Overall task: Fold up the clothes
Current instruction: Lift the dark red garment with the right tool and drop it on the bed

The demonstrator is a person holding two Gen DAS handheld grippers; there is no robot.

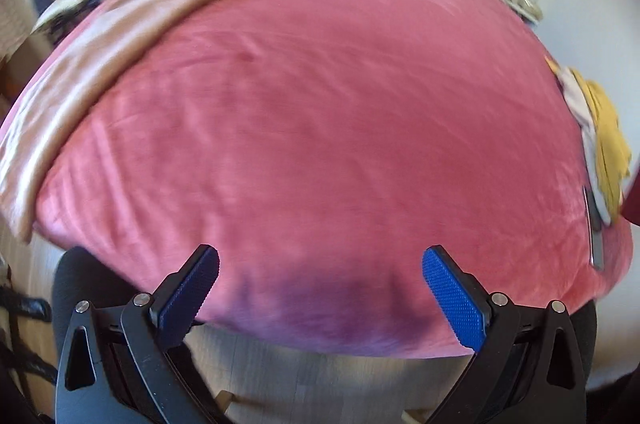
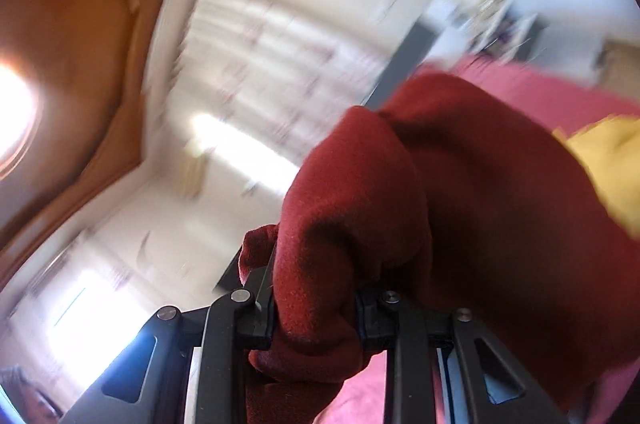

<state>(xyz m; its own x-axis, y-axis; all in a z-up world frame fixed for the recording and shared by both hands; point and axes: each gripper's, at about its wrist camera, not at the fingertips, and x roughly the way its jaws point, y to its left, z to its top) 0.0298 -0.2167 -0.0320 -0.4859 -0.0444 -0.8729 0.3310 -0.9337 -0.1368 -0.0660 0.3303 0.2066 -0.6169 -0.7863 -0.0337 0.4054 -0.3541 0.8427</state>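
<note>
The right claw (image 2: 316,320) is pinching a dark red garment (image 2: 460,207), a thick bunch of which fills the gap between its fingers and spills down below them. The cloth is lifted off the bed: in the right wrist view it hangs in front of the room's wall and a wooden door, with only a strip of pink bedcover (image 2: 560,91) showing behind it. The left claw (image 1: 320,296) is spread wide and holds nothing, hovering over the near edge of the pink bedcover (image 1: 320,123).

As for progress, a pale pink piece (image 1: 100,63) lies flat as a long, tidy strip along the far left side of the bed, so it may be a garment already folded (one moment cannot settle that). A heap of yellow and pale clothes (image 1: 600,143) sits bunched at the right edge, clearly not folded. The wide middle of the bed is bare cover. So at least the red piece and the heap are left to fold.

The red garment looks like a soft, slightly fuzzy knit or fleece, matte and fairly thick. It is crumpled into rounded folds with no flat panel, sleeve or hem that can be made out, and its far end is hidden beyond the frame.
</note>
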